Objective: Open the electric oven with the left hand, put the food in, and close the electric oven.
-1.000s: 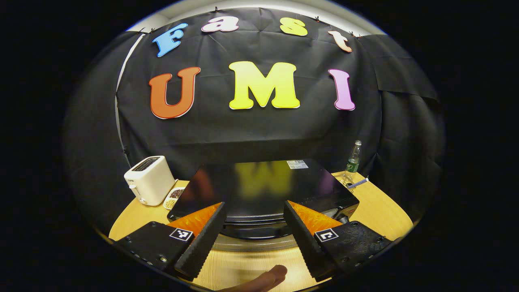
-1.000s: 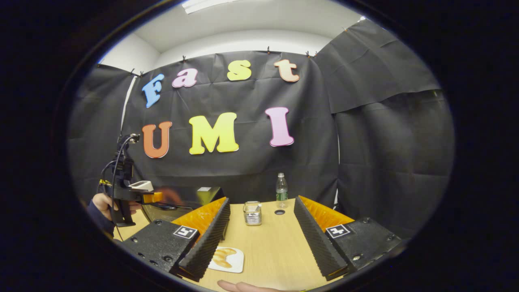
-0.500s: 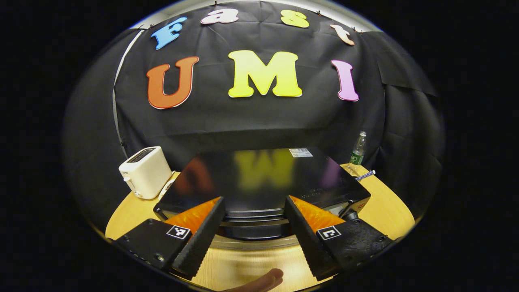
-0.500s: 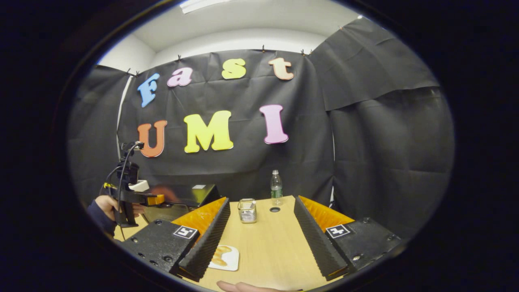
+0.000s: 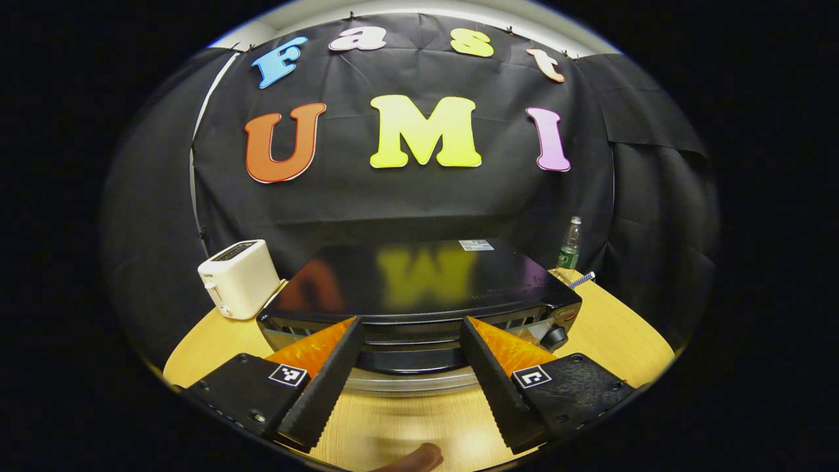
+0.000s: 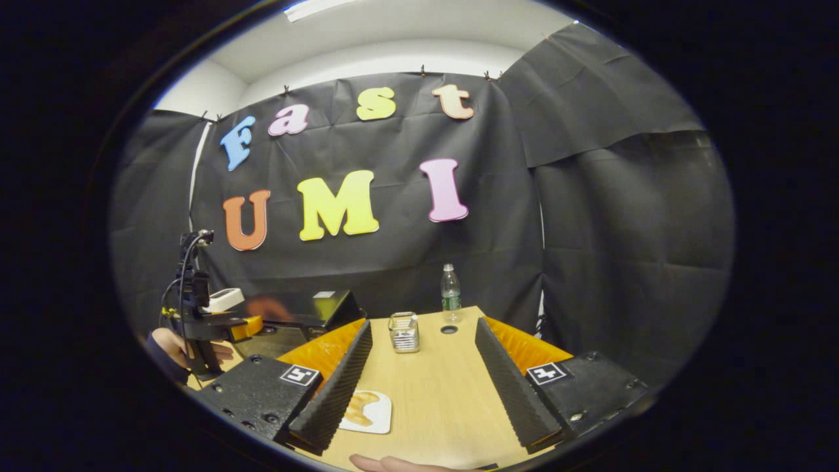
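Two grippers are at work over a light wooden table. In the left gripper view, the left gripper has its fingers spread wide and points straight at the black electric oven, which sits just ahead of the fingertips. The oven's glossy top fills the space above and beyond the gap, and its front edge with a pale handle bar runs across between the two fingers; whether either finger touches the bar cannot be told. A control knob shows just beyond the right finger. Off to the left of the claw stands a white toaster, and far to the right a green-labelled bottle stands behind a striped stick-like item.

In the right gripper view, the right gripper is also wide apart and holds nothing. A white plate with golden pastry lies on the table beside its left finger, partly hidden by it. Ahead, between the fingers, stands a small clear glass container, with the bottle and a round table hole a little farther on. Far to the left, a hand in a dark sleeve holds the other gripper against the oven's front. A fingertip shows at the bottom edge of each view.
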Demonstrator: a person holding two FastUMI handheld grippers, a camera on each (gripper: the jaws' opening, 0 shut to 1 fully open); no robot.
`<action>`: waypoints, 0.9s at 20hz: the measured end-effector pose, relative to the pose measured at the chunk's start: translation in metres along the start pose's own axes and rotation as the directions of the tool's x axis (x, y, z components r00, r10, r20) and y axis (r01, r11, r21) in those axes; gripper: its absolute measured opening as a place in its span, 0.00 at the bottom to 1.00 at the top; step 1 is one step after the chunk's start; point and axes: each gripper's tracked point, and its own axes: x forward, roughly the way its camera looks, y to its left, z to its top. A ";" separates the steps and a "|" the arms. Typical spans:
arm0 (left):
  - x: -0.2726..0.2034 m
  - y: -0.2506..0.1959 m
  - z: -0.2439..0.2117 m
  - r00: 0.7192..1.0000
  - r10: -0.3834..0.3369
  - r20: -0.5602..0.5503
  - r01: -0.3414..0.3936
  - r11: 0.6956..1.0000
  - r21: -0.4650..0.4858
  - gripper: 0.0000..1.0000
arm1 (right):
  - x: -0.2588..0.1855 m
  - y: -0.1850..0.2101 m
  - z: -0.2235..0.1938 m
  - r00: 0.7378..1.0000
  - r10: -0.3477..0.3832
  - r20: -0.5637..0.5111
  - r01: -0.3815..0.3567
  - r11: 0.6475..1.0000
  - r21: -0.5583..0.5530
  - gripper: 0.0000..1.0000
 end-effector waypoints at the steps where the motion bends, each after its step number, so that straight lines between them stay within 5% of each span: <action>1: -0.004 -0.001 -0.001 1.000 0.002 0.007 -0.002 1.000 0.006 0.99 | -0.001 0.001 0.000 1.000 0.002 0.000 -0.002 1.000 -0.003 0.97; 18: -0.073 -0.011 -0.070 0.997 -0.008 -0.072 0.007 1.000 -0.011 0.97 | 0.000 0.014 -0.022 0.999 0.018 -0.038 -0.020 0.999 -0.044 0.97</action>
